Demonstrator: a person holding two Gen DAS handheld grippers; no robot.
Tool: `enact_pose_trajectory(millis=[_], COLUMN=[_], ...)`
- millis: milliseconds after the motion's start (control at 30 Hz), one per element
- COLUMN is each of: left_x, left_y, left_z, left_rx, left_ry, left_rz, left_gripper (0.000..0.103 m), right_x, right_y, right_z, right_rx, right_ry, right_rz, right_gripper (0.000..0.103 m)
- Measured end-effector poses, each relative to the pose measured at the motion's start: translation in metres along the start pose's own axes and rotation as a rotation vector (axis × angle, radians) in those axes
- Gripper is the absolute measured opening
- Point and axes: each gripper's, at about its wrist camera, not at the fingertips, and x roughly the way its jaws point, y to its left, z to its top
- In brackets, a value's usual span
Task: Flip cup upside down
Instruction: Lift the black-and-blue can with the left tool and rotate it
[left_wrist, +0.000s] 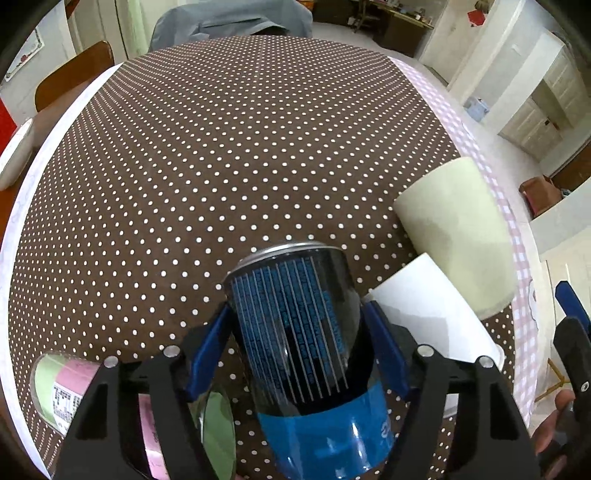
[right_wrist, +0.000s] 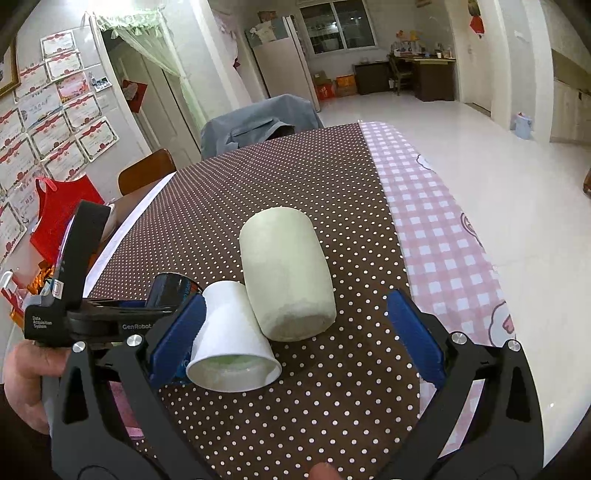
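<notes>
My left gripper (left_wrist: 295, 321) is shut on a dark cup with blue stripes and a blue band (left_wrist: 299, 332), held above the table with its metal-rimmed end pointing away; its tip shows in the right wrist view (right_wrist: 171, 286). A white cup (right_wrist: 232, 347) stands upside down on the dotted cloth, also in the left wrist view (left_wrist: 424, 314). A pale green cup (right_wrist: 286, 273) stands upside down touching it, also seen at the left view's right side (left_wrist: 458, 232). My right gripper (right_wrist: 295, 332) is open, its fingers either side of the white and green cups.
A brown polka-dot cloth (left_wrist: 221, 166) covers the table, with a pink checked strip (right_wrist: 436, 229) along the right edge. A green and pink labelled cup (left_wrist: 62, 391) lies at the left near edge. A chair with a grey jacket (right_wrist: 258, 122) stands at the far end.
</notes>
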Motion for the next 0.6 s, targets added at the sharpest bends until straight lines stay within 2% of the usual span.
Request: enact_pose_trajectory(millis=[367,600], left_x=[-0.049,-0.096], left_y=[0.015,0.01], left_z=[-0.028,-0.052], left_rx=[0.021,0.032], left_ry=[-0.109,-0.183], left_rz=[-0.075,-0.103], left_gripper=[0.069,0.067], right_x=[-0.021,-0.042], right_y=[0.003,0.012], right_z=[-0.005,-0.008], right_rx=[0.006,-0.006], right_ry=[-0.023,-0.054], right_rz=[-0.008,-0.01], right_gripper=[0.097,0.097])
